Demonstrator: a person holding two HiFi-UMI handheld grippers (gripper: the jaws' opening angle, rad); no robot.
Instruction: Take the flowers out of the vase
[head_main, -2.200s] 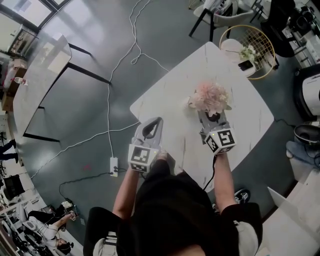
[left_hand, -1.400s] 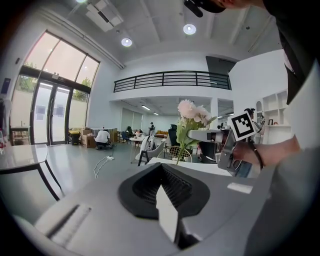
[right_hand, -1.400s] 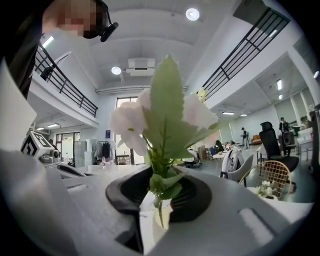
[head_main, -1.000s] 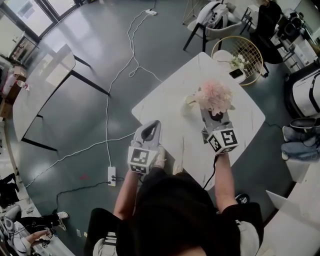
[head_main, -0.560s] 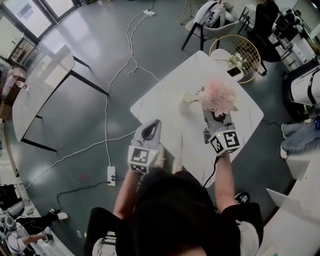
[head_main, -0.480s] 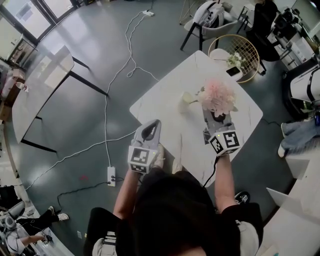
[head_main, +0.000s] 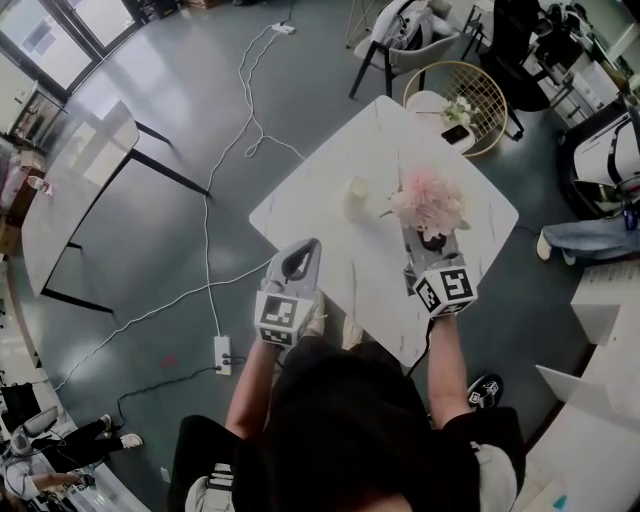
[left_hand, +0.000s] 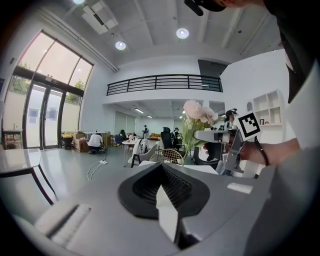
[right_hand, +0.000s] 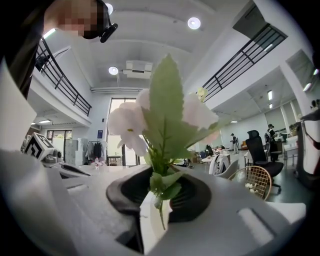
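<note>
A bunch of pink flowers (head_main: 428, 198) with green leaves hangs over the white marble table (head_main: 320, 215), clear of the small cream vase (head_main: 356, 196) standing to its left. My right gripper (head_main: 429, 238) is shut on the stems just below the blooms. In the right gripper view the leaves and pale blooms (right_hand: 162, 120) rise straight out of the closed jaws of the right gripper (right_hand: 157, 192). My left gripper (head_main: 312, 244) hovers at the table's near-left edge, shut and holding nothing. From the left gripper (left_hand: 162, 172) view the flowers (left_hand: 197, 112) show at the right.
A gold wire basket (head_main: 488, 95) and a small round side table with a phone (head_main: 446, 106) stand beyond the far corner. A chair (head_main: 400, 45) is behind them. Cables (head_main: 215, 180) and a power strip (head_main: 226, 352) lie on the floor; another table (head_main: 70, 190) is far left.
The flowers, held in my right gripper, have come away from the vase and moved right. The vase now stands alone to their left. The left gripper has stayed beside the table edge.
</note>
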